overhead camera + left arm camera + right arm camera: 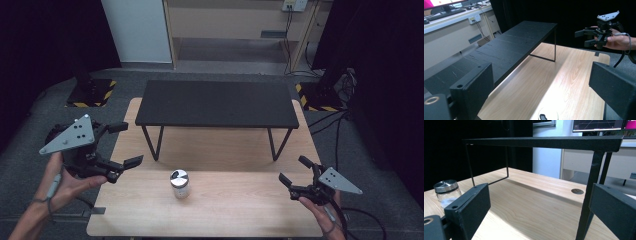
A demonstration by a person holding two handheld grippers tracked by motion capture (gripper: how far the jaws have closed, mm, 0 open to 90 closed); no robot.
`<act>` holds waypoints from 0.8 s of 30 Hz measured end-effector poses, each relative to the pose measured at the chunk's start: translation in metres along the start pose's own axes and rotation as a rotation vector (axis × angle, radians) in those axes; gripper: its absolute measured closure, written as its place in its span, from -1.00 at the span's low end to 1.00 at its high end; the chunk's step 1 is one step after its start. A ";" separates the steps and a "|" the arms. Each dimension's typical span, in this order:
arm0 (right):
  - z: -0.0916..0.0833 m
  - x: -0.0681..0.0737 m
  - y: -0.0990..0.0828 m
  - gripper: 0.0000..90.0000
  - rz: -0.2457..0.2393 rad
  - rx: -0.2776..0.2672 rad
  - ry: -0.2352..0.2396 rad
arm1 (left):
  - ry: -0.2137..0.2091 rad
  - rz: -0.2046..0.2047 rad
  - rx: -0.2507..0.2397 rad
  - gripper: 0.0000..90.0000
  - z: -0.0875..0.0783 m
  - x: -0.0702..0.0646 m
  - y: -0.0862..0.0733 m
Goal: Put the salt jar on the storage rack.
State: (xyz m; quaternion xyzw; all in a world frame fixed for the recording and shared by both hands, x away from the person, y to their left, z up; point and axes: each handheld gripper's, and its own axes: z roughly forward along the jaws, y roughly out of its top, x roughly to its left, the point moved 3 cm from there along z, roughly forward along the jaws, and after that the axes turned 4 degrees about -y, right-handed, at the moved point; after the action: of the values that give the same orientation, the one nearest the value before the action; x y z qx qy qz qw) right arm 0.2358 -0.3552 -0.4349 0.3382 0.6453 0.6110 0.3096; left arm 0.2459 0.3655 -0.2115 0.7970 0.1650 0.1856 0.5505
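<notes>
1. A wooden table (240,200) holds a black shelf (215,102) on thin metal legs, standing toward its far side.
2. A small glass jar (179,184) with a shiny metal lid stands upright on the table, in front of the shelf and near the middle, between the 2 grippers and touched by neither.
3. The left gripper (122,150) is held in the left hand (62,182) over the table's left edge, raised, its jaws spread wide with nothing between them.
4. In the left gripper view the jaws frame the shelf top and bare table, and the jar's lid (548,116) peeks in at the bottom edge.
5. The right gripper (295,172) sits low at the table's right edge in the right hand (320,207), jaws wide apart and empty.
6. In the right gripper view the jar (447,192) stands at far left, just beyond the left jaw, with a shelf leg (590,195) close ahead on the right.
</notes>
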 end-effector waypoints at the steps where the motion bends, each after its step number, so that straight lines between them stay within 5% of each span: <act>1: 0.000 0.000 0.000 -0.92 0.000 0.000 0.000 | -0.007 -0.008 -0.002 -0.89 0.001 0.001 -0.001; 15: -0.002 0.000 0.000 -0.94 0.002 -0.016 -0.015 | -0.012 0.011 0.021 -0.91 0.004 0.001 0.001; 24: -0.004 -0.001 -0.002 -0.99 0.003 -0.056 -0.013 | -0.053 0.013 0.020 -0.92 0.005 0.008 0.007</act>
State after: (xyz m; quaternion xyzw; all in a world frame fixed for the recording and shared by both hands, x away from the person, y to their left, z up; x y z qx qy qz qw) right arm 0.2324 -0.3583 -0.4361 0.3344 0.6255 0.6270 0.3222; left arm 0.2562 0.3628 -0.2060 0.8083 0.1470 0.1663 0.5453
